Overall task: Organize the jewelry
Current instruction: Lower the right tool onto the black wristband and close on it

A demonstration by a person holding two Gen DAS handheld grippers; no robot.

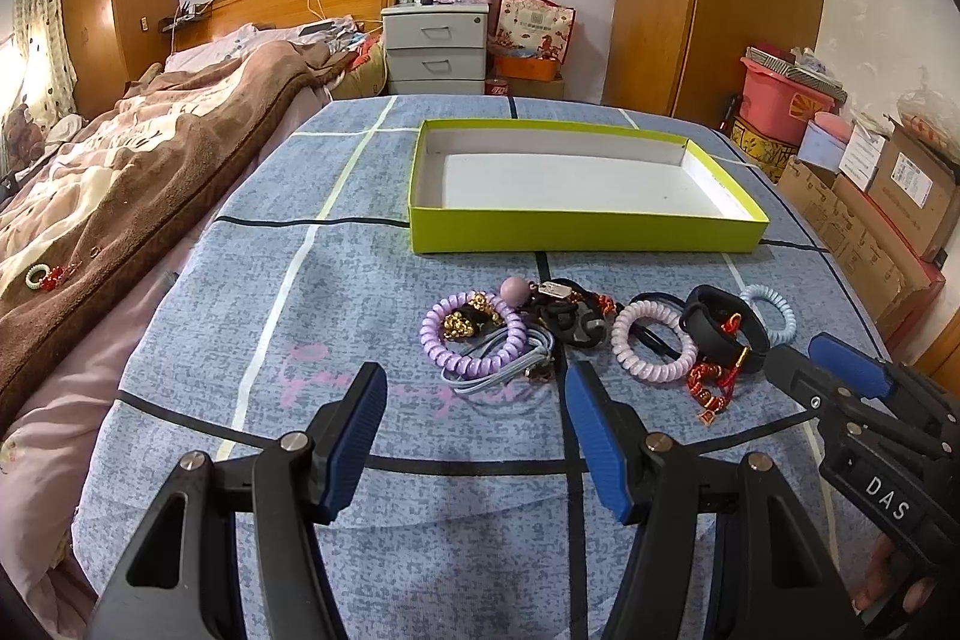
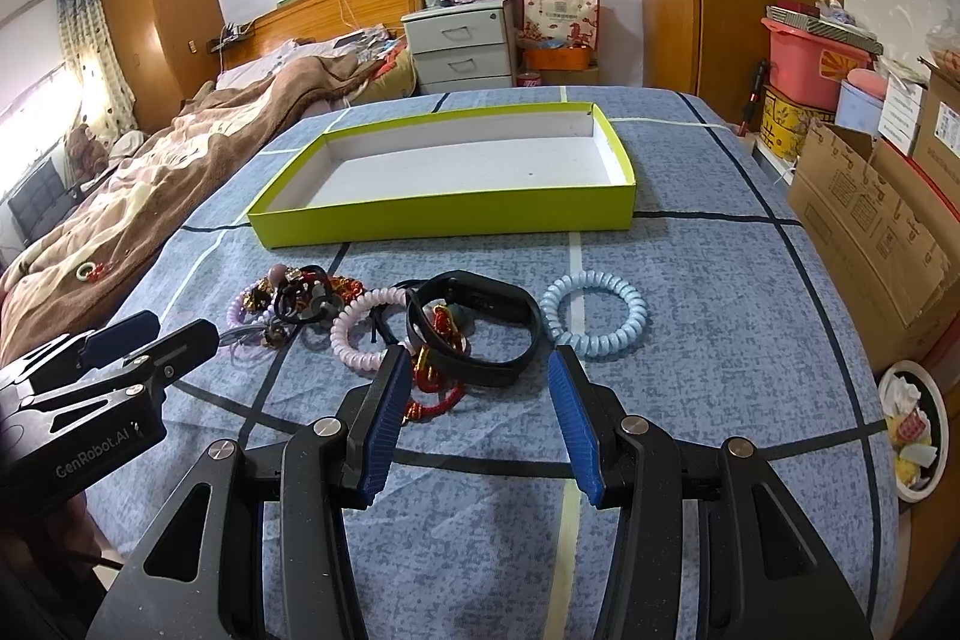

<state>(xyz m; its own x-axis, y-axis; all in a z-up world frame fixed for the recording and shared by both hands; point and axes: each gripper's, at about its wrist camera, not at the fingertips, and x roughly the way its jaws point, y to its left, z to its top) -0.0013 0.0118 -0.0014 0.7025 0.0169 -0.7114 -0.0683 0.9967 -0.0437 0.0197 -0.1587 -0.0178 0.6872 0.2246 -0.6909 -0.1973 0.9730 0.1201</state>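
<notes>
I hold both the left gripper (image 1: 474,394) and right gripper (image 2: 474,376) apart and empty before the jewelry pile (image 1: 576,334), judging nothing sorted yet; next, lift one piece into the far green tray (image 1: 576,229).

We see a bench (image 1: 336,532) draped in a blue cloth (image 2: 720,340) crossed by dark and pale lines. On its far half rests a shallow green box (image 1: 576,232) with a white inside, holding nothing. Nearer us a row of jewelry lies straight on the cloth: at the left a purple coil band (image 1: 471,331) tangled with a grey cord (image 1: 510,370) and a gold-beaded piece (image 1: 474,317); then a pink coil band (image 1: 654,340); a black wristband (image 2: 474,325) overlapping a red-and-gold knotted bracelet (image 2: 435,388); and, at the right, just beside the wristband, a light blue coil band (image 2: 594,316).
</notes>
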